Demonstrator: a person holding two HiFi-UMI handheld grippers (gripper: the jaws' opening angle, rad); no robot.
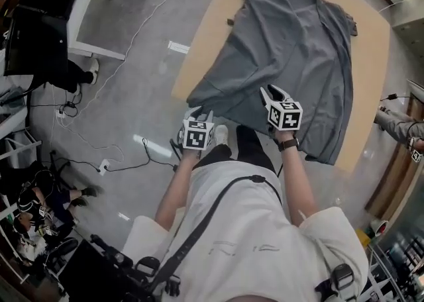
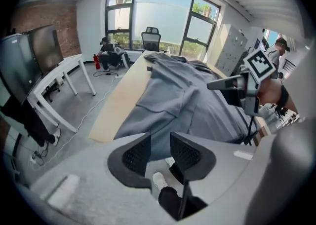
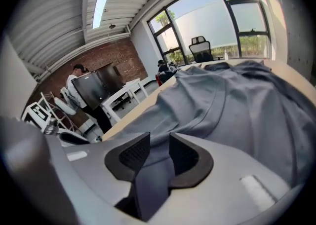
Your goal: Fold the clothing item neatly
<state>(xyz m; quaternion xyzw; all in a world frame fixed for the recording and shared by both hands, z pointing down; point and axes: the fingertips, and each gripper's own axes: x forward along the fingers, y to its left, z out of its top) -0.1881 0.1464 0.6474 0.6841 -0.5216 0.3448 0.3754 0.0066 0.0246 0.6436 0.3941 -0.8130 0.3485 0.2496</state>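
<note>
Left tool point(image 2: 160, 141) spread, empty | right tool point(image 3: 159, 141) spread – grey garment point(image 1: 291, 49) between, unpinched | tan table point(image 1: 212, 22) under it – grey floor point(image 1: 146, 62)

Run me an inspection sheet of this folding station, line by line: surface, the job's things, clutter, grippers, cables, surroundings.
Surface: tan table, bare along its left side.
Job's things: grey shirt spread on the table, not yet folded, near edge hanging off.
Clutter: one small dark item beside the shirt; too small to name.
Grippers: left tongs apart, nothing between them; right tongs apart, a fold of the shirt lying between them.
Cables: white cable and black cable on the floor.
Surroundings: white desk, office chair, windows.
</note>
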